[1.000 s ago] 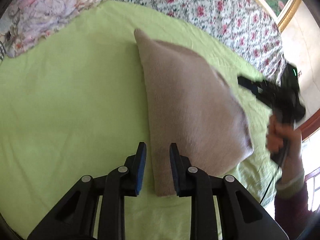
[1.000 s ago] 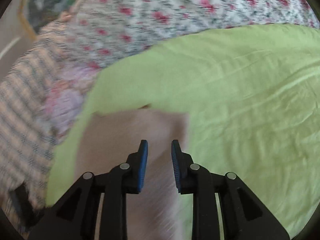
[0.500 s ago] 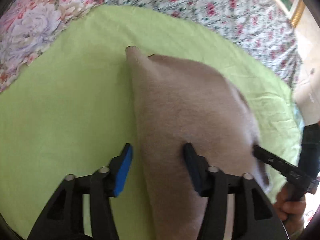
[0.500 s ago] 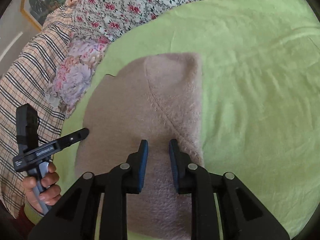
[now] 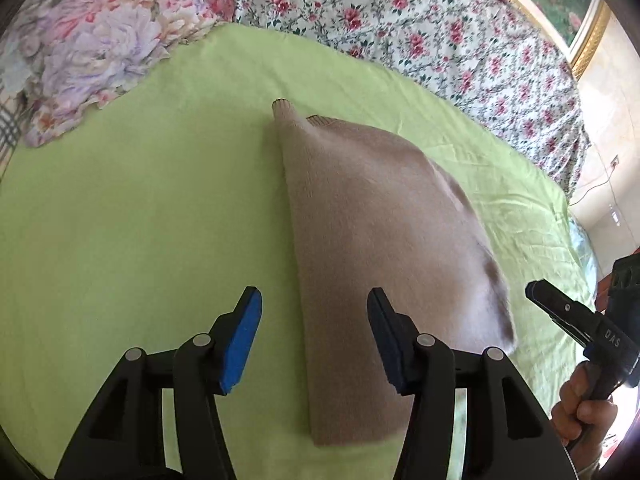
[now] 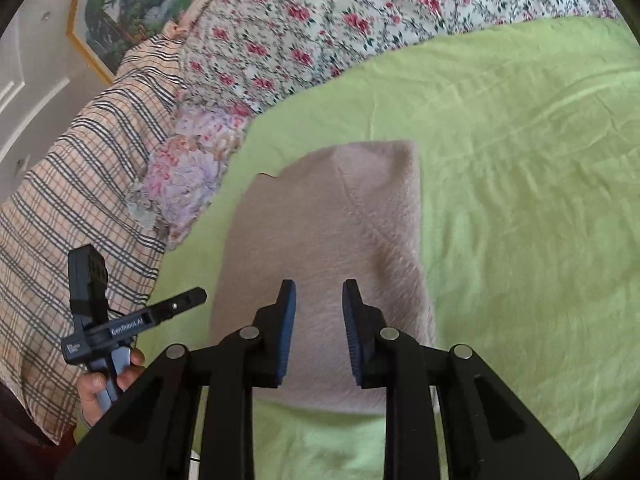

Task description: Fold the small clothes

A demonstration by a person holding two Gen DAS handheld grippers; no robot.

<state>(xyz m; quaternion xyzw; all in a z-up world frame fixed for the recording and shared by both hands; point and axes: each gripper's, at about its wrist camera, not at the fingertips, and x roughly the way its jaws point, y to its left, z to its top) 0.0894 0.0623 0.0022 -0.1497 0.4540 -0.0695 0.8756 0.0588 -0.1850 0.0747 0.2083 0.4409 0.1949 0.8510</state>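
Beige knit garment [image 5: 380, 240] lies folded on green sheet [image 5: 140, 220], fold edge straight. Your left gripper [image 5: 314, 336] spread wide, straddling near edge, likely ready to pinch. Your right gripper [image 6: 319, 332] partly parted over fabric, gripping nothing.

A second ago the left gripper [image 5: 314, 320] had its jaws nearly together at the near edge of the beige garment [image 5: 376, 248]; they now stand wide apart, straddling that edge without holding it. The right gripper [image 6: 319, 312] has its jaws parted a little more, above the garment, which now lies folded flat on the bed [image 5: 120, 216].
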